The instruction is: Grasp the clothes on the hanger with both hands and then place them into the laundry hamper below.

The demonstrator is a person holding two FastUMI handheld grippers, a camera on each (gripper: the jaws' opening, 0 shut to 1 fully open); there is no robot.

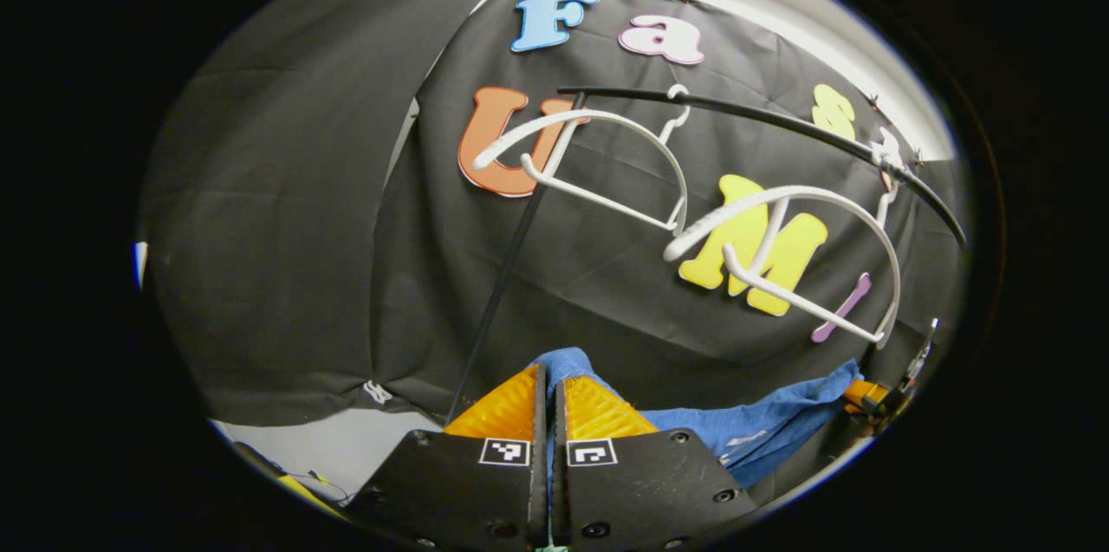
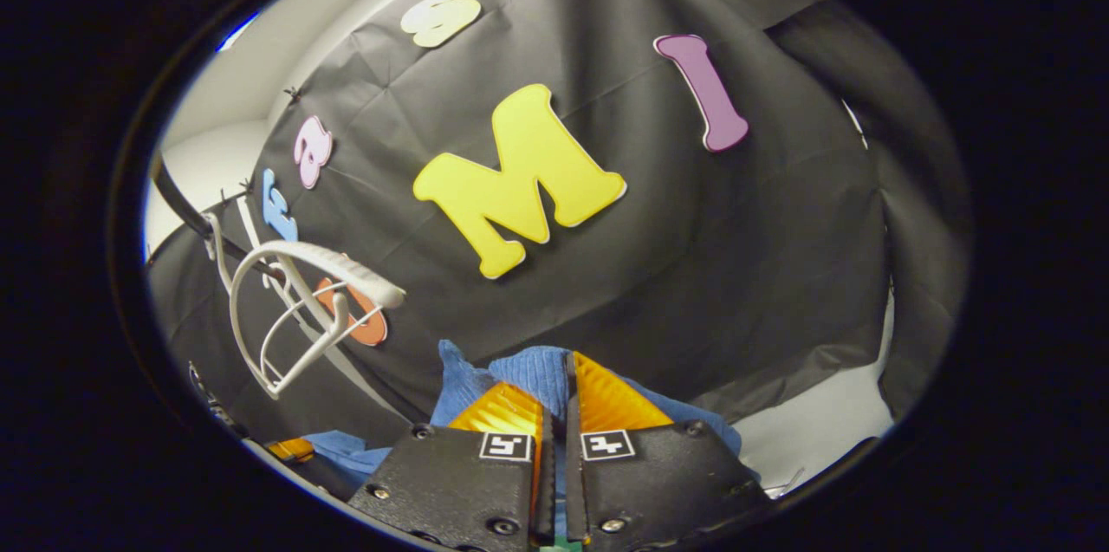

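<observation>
Together, the left hand-held gripper (image 1: pixel 549 387) and the right hand-held gripper (image 2: pixel 563 379) each pinched the blue garment (image 1: pixel 762 426) between orange fingers (image 1: pixel 507 409), clear of two bare white hangers (image 1: pixel 606 162) hanging from the black rail (image 1: pixel 780 123) above.

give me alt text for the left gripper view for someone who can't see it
The left gripper is shut on a blue cloth, which stretches right to the right gripper. Above, two bare white hangers hang from a black rail against black cloth.
</observation>
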